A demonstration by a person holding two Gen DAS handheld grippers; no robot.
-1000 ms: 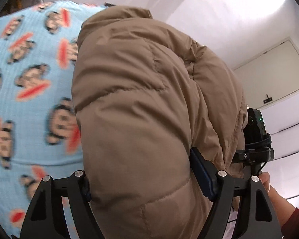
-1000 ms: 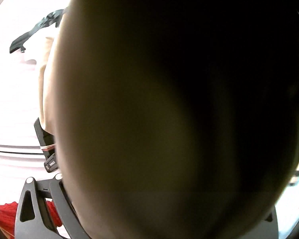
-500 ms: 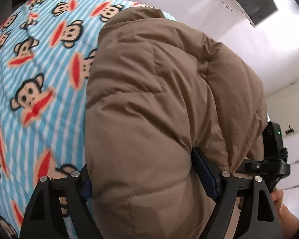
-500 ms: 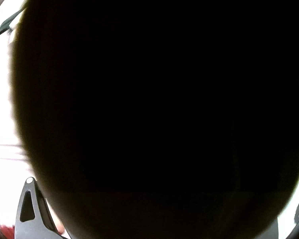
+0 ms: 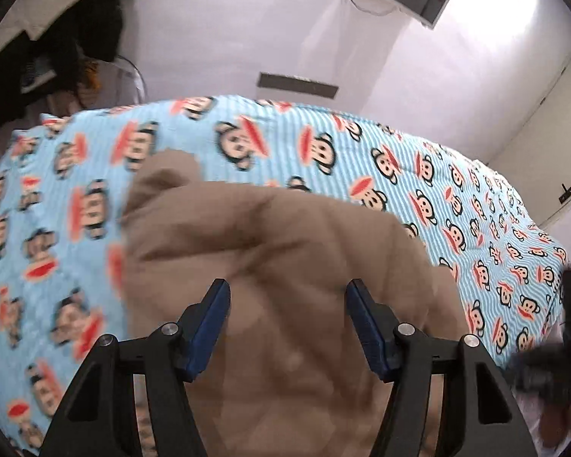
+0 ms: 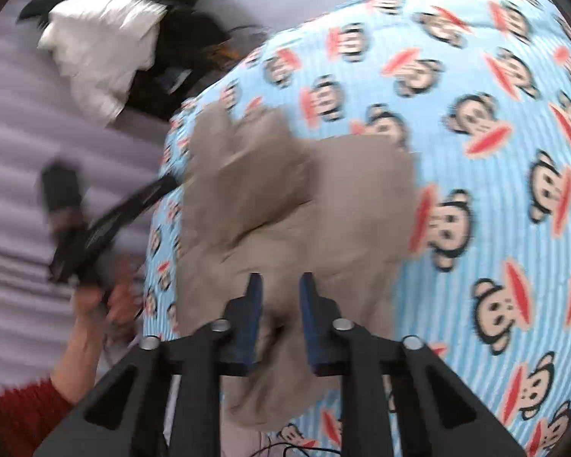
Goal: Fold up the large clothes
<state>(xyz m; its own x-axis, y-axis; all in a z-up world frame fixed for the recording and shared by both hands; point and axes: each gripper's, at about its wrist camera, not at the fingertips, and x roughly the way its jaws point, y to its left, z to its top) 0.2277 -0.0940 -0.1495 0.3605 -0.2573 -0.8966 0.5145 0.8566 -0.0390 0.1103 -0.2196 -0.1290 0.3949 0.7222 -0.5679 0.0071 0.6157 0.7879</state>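
Jacket (image 5: 285,266), tan & puffy, lies bunched on the bed's monkey-print blanket (image 5: 323,144), toward the near edge, sleeve-like end pointing to the far side. Left tool (image 5: 287,297) hovers w/ jaws spread wide over the padding, nothing pinched. Right tool (image 6: 276,289) has jaws fairly close together w/ a gap; a fold sits at that gap, but can't tell if it's gripped. Judging by looks: light, soft, springy fill, prob. slick shell, so it'll puff back. Best grab at quilt seams or hem edges, not mid-panel.
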